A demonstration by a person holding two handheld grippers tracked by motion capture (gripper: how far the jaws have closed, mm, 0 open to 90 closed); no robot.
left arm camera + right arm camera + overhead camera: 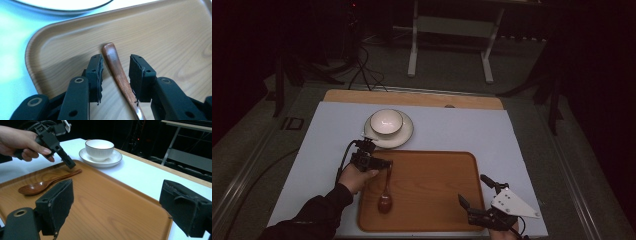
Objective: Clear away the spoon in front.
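Note:
A dark wooden spoon (385,196) lies on the left part of a wooden tray (432,190), bowl end toward me. My left gripper (387,163) is tipped down over the far end of the spoon's handle (112,56). It stands open (116,60), one jaw on each side of the handle, with a gap still showing. My right gripper (473,190) hovers wide open (117,185) over the tray's near right corner, holding nothing. From there the spoon (42,185) and the left gripper (70,164) show at upper left.
A white bowl (386,121) sits on a white saucer (403,137) just beyond the tray's far left corner, close to my left gripper. The tray rests on a pale blue mat (492,135). A table frame (452,30) stands on the floor behind.

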